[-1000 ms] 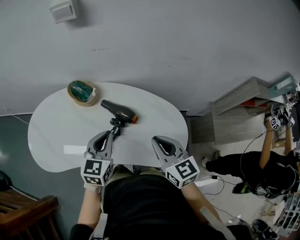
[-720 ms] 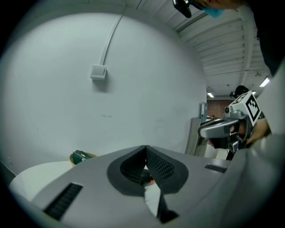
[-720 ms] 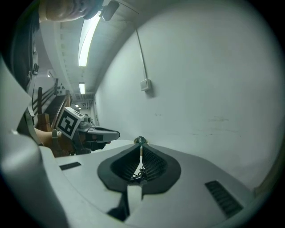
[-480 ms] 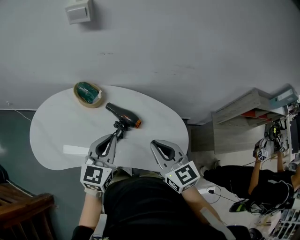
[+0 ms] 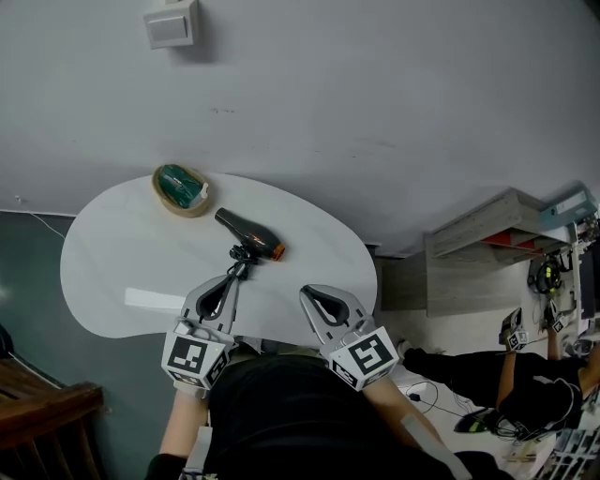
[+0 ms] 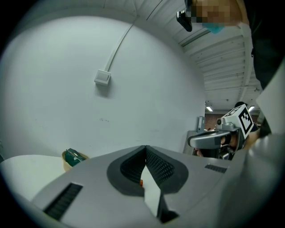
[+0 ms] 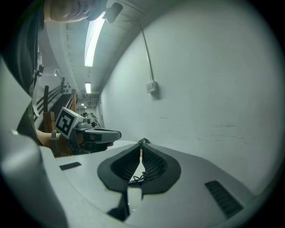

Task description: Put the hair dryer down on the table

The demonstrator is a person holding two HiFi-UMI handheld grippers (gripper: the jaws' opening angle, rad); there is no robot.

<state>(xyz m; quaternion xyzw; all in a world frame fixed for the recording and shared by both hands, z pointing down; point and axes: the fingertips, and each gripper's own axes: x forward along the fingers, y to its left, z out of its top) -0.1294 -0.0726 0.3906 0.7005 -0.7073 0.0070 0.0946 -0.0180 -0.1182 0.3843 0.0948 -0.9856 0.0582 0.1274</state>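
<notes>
One hair dryer (image 5: 247, 236), black with an orange end, is lying on its side on the one white rounded table (image 5: 103, 262), out past the middle toward the wall. Its dark nozzle is pointing at the bowl and its orange end is pointing the other way. Its black cord (image 5: 236, 268) is bunching up just on the near side of it, lying between the dryer and the left gripper (image 5: 228, 280).

Two grippers are hovering over the near edge of the table, side by side and apart from the dryer. The left gripper's jaws are pressing together with nothing between them, and in the left gripper view only a speck of the orange end is peeking through the slot behind the tips. The right gripper (image 5: 306, 292) is doing the same, with its jaws meeting at the tips and gripping nothing, while a loop of the cord is showing through its slot in the right gripper view.

One shallow bowl (image 5: 180, 188) holding something green is sitting near the far left rim, just beside the nozzle. One white strip (image 5: 153, 299) is lying flat to the left of the left gripper. One box (image 5: 172, 25) is hanging on the grey wall. Off to the right one wooden shelf unit (image 5: 487, 234) is standing, and one other person (image 5: 525, 394) in dark clothes is sitting low on the floor
</notes>
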